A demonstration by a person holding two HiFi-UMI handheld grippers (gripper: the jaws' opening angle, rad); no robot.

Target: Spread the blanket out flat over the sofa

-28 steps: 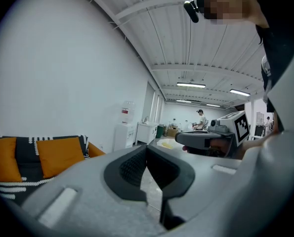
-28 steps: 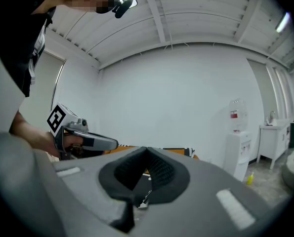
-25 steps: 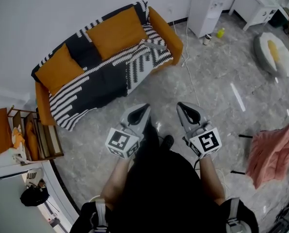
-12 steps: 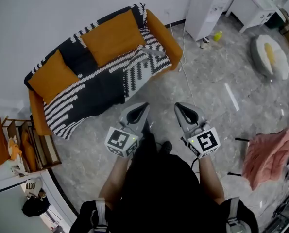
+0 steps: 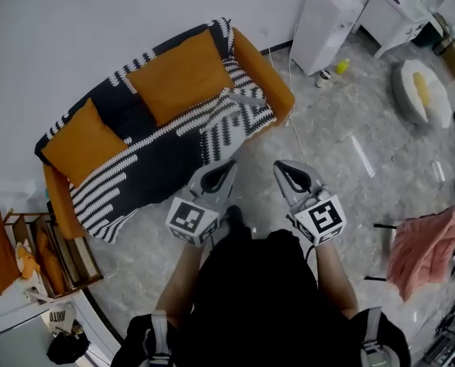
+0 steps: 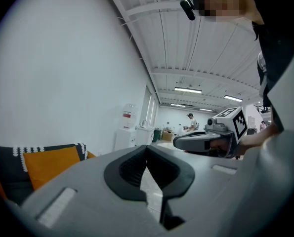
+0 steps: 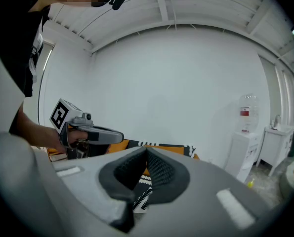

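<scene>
Holds left tongs (image 5: 229, 167) and right tongs (image 5: 282, 168) side by side, both clenched on nothing, aimed at the sofa (image 5: 267, 66) just ahead. Finds the blanket (image 5: 158, 159) already draped there under two cushions (image 5: 183, 73), apart from a flap (image 5: 241, 98) turned back at the right end. Probably best to open one pair, pinch that flap by its edge, draw it flat and smooth outward. Beside the sofa, sees a rack (image 5: 74, 245) holding orange items; farther off, a white basin (image 5: 433, 107) with something yellow inside.
</scene>
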